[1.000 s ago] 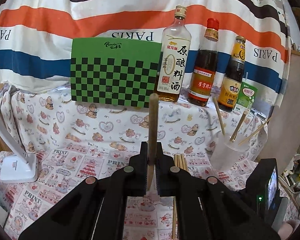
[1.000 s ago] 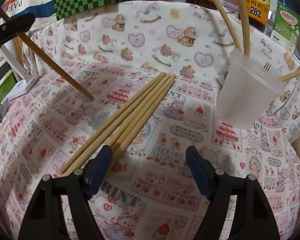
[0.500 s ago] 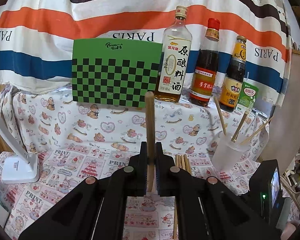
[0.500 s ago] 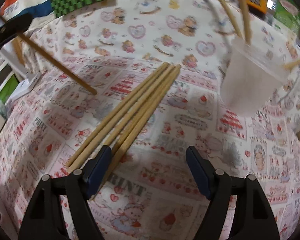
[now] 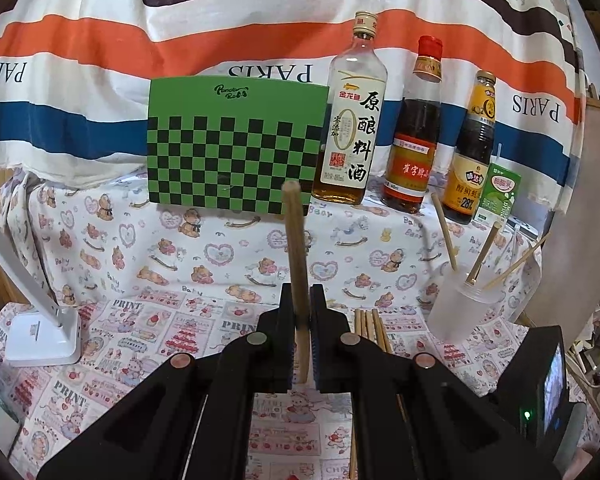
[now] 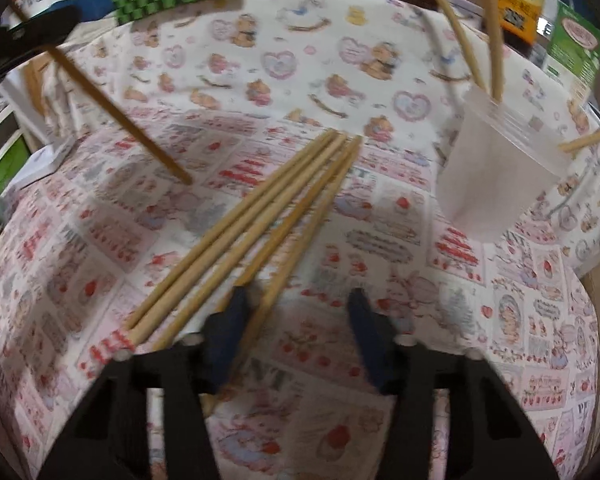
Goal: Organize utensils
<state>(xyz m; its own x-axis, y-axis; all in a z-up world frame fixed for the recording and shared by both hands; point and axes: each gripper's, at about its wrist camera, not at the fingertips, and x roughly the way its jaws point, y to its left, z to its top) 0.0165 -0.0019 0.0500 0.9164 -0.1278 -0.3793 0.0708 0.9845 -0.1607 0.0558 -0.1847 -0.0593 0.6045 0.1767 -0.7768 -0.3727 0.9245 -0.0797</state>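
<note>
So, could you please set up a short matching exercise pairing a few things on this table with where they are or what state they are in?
Things:
1. left claw
2. right claw
3. frosted cup
4. red-capped bottle

States or places:
A. holds several chopsticks standing in it
B. shut on a single chopstick
C. jaws apart over the loose chopsticks, having just been closing
D. stands between two other bottles at the back

Pairs: 1-B, 2-C, 3-A, 4-D
</note>
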